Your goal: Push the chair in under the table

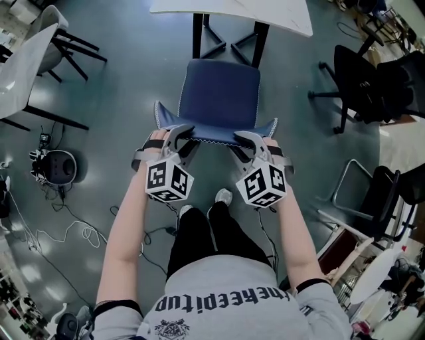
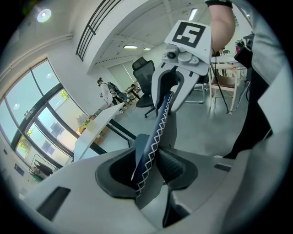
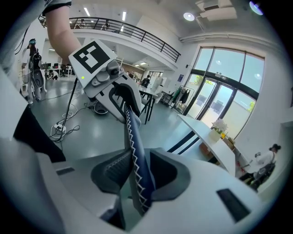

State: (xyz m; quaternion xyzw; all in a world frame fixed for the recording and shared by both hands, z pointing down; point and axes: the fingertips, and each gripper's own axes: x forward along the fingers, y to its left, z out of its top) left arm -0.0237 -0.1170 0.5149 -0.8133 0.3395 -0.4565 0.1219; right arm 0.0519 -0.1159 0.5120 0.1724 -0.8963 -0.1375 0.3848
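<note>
A blue chair (image 1: pixel 219 99) stands in front of me, its seat facing the white table (image 1: pixel 265 13) at the top of the head view. The front of the seat lies near the table's black legs. My left gripper (image 1: pixel 178 133) clamps the left part of the backrest's stitched top edge (image 1: pixel 212 136); my right gripper (image 1: pixel 247 138) clamps the right part. In the left gripper view the blue edge with white zigzag stitching (image 2: pixel 153 137) runs between the jaws of the left gripper (image 2: pixel 149 171). The right gripper view shows the same edge (image 3: pixel 135 141) pinched in the right gripper (image 3: pixel 137 176).
A black office chair (image 1: pixel 362 83) stands at the right, with a metal-framed chair (image 1: pixel 378 192) below it. Another white table (image 1: pixel 20 66) is at the left. A round device (image 1: pixel 56 166) and cables lie on the grey floor at the left. My shoes (image 1: pixel 222 197) are just behind the chair.
</note>
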